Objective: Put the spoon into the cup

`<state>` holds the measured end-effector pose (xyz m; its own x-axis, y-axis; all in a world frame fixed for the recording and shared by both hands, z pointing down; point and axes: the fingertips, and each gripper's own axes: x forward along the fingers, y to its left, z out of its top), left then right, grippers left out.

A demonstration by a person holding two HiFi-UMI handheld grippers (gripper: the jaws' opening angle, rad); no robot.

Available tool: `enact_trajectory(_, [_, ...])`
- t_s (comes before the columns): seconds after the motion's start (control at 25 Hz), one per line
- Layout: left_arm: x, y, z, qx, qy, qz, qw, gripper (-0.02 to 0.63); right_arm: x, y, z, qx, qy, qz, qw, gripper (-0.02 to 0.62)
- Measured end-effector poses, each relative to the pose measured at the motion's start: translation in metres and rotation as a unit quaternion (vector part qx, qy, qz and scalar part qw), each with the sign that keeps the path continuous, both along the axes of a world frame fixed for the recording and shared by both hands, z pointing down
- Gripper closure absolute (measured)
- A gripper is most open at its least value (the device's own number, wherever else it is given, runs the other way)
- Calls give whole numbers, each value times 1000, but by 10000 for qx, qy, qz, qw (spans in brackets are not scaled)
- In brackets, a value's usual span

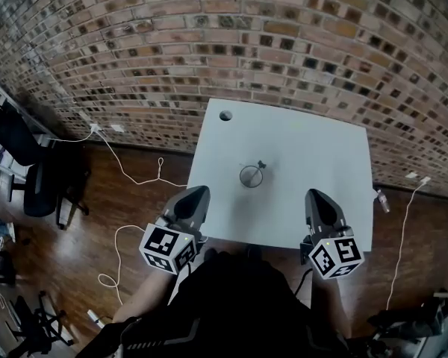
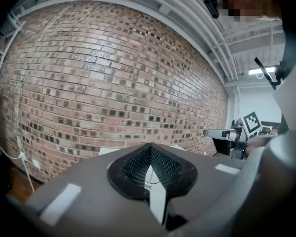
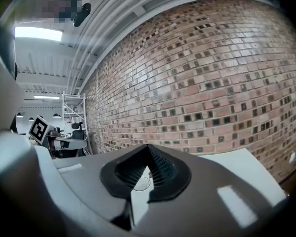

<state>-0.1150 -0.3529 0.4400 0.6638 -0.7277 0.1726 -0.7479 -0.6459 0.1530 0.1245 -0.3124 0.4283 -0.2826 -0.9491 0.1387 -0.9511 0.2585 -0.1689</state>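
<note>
A small clear cup (image 1: 250, 177) stands near the middle of the white table (image 1: 321, 155), and the spoon (image 1: 260, 165) rests inside it with its handle leaning toward the far right. Both grippers hover over the table's near edge, apart from the cup. My left gripper (image 1: 201, 191) is to the cup's near left, shut and empty. To the near right, my right gripper (image 1: 314, 195) is likewise shut with nothing in it. In the left gripper view, the cup's rim (image 2: 152, 178) shows behind the closed jaws (image 2: 149, 147). The right gripper view shows the same rim (image 3: 140, 184) past its closed tips (image 3: 148, 147).
A brick wall (image 1: 284, 43) runs behind the table. A round cable hole (image 1: 225, 115) sits at the table's far left corner. On the wood floor, an office chair (image 1: 41, 181) and a white cable (image 1: 134, 177) lie left, and a small bottle (image 1: 382, 200) lies right.
</note>
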Motion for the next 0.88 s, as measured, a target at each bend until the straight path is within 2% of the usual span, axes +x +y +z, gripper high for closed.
enact_trajectory(0.28, [-7,1,0,-1,21,-137,9999,612,-9,-8,-4,45,-18,-204,9998,590])
enact_trajectory(0.88, [-14,-4,0,12,37,-192,9998,612,-14,-20,-5,21,-51,-284,9996,589])
